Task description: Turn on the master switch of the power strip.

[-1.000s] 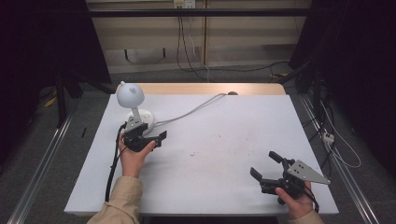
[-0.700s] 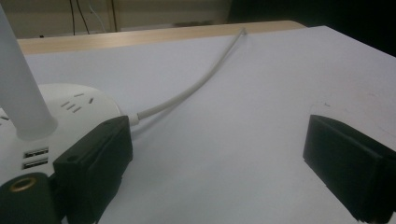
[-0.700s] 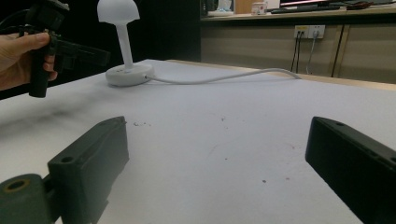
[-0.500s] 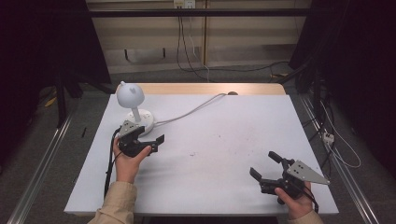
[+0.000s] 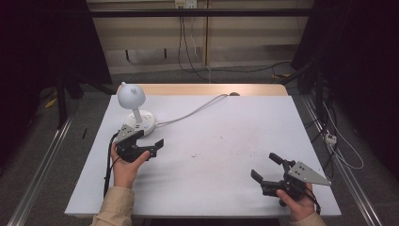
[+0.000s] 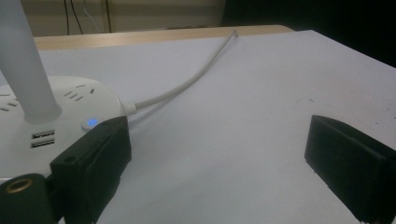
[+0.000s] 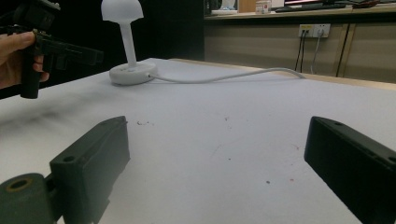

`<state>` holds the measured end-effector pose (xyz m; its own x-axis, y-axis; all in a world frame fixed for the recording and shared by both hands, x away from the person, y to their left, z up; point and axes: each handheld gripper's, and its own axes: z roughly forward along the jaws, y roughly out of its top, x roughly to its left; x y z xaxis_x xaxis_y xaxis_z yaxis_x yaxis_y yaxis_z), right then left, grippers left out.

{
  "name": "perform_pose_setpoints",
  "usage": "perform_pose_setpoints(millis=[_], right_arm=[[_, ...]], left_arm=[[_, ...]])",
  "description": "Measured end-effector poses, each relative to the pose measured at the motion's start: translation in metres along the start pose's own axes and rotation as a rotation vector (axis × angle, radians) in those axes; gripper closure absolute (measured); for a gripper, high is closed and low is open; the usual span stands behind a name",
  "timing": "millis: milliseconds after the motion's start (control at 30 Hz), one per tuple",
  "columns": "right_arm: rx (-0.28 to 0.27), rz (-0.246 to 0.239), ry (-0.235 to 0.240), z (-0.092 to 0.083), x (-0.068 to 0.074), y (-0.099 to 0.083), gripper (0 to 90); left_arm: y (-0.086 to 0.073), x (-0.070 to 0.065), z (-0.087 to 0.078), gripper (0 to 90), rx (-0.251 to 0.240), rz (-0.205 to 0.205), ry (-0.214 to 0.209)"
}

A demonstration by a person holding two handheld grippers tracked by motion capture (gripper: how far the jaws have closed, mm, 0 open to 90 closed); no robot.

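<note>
A white table lamp (image 5: 131, 96) with a dome head stands on a round white base (image 5: 146, 123) at the table's left. The base carries sockets, USB ports (image 6: 43, 139) and a blue-lit button (image 6: 92, 122). Its white cable (image 5: 193, 112) runs to the far edge. My left gripper (image 5: 149, 140) is held open just in front of the base, and in the left gripper view (image 6: 217, 135) its left jaw sits beside the button. My right gripper (image 5: 263, 165) rests open near the front right edge with nothing between its jaws (image 7: 217, 130). From the right gripper view the lamp (image 7: 127, 42) stands far off.
The white table (image 5: 226, 141) has a wooden strip (image 5: 202, 89) along its far edge. Cables hang from wall sockets (image 5: 186, 4) behind it. Metal rails (image 5: 42, 165) run along both sides of the table. The other hand and its gripper (image 7: 70, 51) show at the upper left of the right gripper view.
My left gripper has drawn back slightly from the lamp base toward the person. The right gripper has stayed in place.
</note>
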<state>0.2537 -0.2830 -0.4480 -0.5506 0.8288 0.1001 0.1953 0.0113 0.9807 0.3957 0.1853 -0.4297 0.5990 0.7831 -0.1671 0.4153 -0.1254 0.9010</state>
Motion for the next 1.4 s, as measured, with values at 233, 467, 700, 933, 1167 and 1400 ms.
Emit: perform_pose_setpoints(millis=[233,467,700,933,1167,1400], right_arm=[[0.002,-0.001,0.002,0.0,0.0,0.0,6.1],[0.001,-0.002,0.002,0.001,0.001,0.0,6.1],[-0.002,0.003,-0.001,0.0,0.002,0.001,6.0],[-0.002,-0.004,0.001,0.0,0.001,0.001,6.0],[-0.003,-0.004,0.002,0.0,0.002,0.001,6.0],[-0.004,-0.007,0.002,0.0,0.002,0.001,6.0]], left_arm=[[-0.003,0.0,-0.007,6.9,-0.006,0.0,-0.008],[-0.004,0.0,-0.013,6.8,-0.014,0.0,-0.016],[-0.008,0.001,-0.019,6.8,-0.014,0.004,-0.011],[-0.011,0.003,-0.025,6.5,-0.013,0.007,-0.01],[-0.016,0.005,-0.033,6.5,-0.014,0.004,-0.006],[-0.019,0.007,-0.04,6.5,-0.015,0.006,-0.001]])
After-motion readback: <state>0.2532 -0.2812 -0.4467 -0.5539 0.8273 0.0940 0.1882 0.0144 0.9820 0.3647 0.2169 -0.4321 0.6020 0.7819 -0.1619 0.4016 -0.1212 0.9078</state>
